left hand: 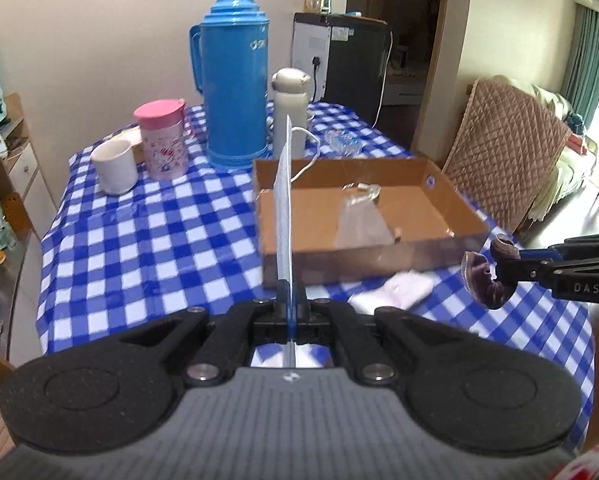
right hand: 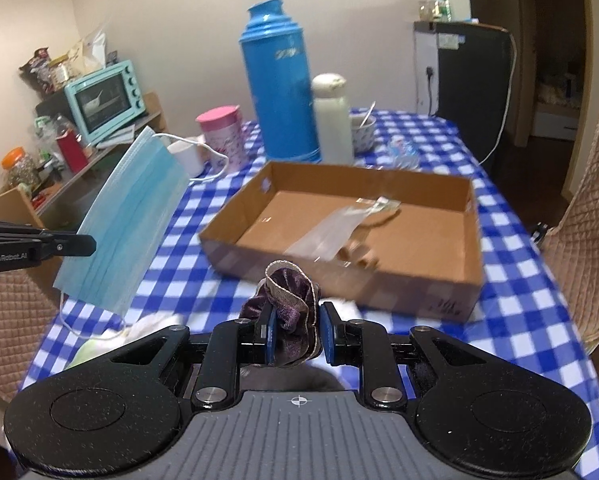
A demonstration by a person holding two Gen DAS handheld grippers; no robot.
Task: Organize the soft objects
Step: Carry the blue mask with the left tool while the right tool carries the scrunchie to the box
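The left hand-held gripper (left hand: 287, 300) is clamped tight on a pale blue pleated face mask (right hand: 127, 216); the mask hangs in the air above the blue-and-white checked counter (left hand: 159, 240), its white ear loop (right hand: 195, 148) trailing; the right hand-held gripper (right hand: 297, 336), jaws narrow, pinches a dark purple velvet scrunchie (right hand: 289, 300) with a pale edge, raised just in front of the open cardboard box (right hand: 471, 280); a clear plastic bag (right hand: 331, 232) lies inside that box; a white folded cloth (left hand: 395, 292) rests on the counter, beside the box.

Box (right hand: 419, 292) open-topped; thermos (right hand: 279, 80), bottle (right hand: 333, 120) crowd far wall
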